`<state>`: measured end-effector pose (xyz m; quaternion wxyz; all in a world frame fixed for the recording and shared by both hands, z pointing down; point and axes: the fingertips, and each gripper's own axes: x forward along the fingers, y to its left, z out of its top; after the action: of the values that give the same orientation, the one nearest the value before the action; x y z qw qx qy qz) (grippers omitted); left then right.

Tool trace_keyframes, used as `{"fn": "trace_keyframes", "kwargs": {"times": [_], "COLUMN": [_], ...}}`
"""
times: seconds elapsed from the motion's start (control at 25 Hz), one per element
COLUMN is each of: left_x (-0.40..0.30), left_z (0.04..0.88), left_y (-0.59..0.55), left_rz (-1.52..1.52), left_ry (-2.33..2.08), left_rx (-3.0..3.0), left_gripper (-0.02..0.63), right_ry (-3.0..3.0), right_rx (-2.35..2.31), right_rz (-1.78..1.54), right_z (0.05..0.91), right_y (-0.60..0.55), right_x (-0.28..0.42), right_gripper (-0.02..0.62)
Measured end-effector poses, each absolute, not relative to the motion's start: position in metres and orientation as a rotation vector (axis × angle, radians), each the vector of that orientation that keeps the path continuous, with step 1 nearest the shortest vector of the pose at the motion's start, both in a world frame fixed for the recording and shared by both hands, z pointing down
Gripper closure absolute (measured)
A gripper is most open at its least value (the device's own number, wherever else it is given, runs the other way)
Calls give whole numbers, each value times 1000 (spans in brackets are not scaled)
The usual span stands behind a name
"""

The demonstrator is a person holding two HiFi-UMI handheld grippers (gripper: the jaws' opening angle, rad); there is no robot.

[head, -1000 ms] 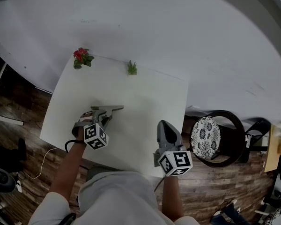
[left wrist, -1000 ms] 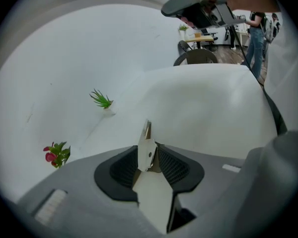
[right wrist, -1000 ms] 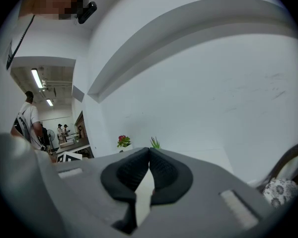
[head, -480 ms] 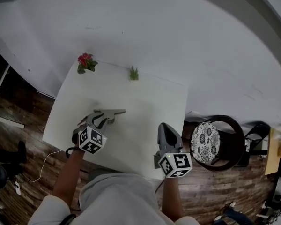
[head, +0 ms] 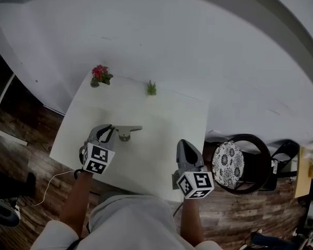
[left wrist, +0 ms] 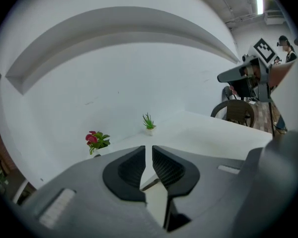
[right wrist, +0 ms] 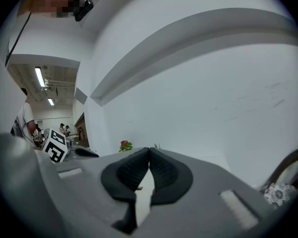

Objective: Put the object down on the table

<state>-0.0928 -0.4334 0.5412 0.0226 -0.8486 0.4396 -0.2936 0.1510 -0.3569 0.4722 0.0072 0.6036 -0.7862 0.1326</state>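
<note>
The gray object [head: 126, 132] is lying on the table [head: 167, 124], on its left side, just beside the left gripper [left wrist: 148, 152]. That gripper's jaws are closing on nothing. Main risk imo: those tips clip it while so close and drag it. The right gripper [right wrist: 149, 152] is pinched closed and empty. Red flowers [head: 99, 75] and a green plant [head: 152, 88] sit far back, chair [head: 235, 158] off right, nothing in the way.
</note>
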Motion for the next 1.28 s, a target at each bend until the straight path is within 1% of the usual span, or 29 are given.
{"fn": "trace_keyframes", "kwargs": {"times": [0.24, 0.64, 1.04, 1.28], "left_x": [-105, -120, -127, -130], "left_z": [513, 472, 442, 435], "left_y": [-427, -414, -399, -392], "left_rz": [-794, -630, -467, -422], "left_ry": [1458, 1539, 1562, 1569], "left_rx": [-2592, -2561, -2582, -2577], "left_gripper": [581, 597, 597, 597], "right_ry": [-2451, -2454, -2456, -2459], "right_rx": [1911, 1913, 1903, 1897], "right_rz": [413, 399, 380, 359], "right_z": [471, 469, 463, 460], "right_y": [-351, -350, -343, -338], "right_x": [150, 146, 145, 147], "right_gripper": [592, 592, 592, 592]}}
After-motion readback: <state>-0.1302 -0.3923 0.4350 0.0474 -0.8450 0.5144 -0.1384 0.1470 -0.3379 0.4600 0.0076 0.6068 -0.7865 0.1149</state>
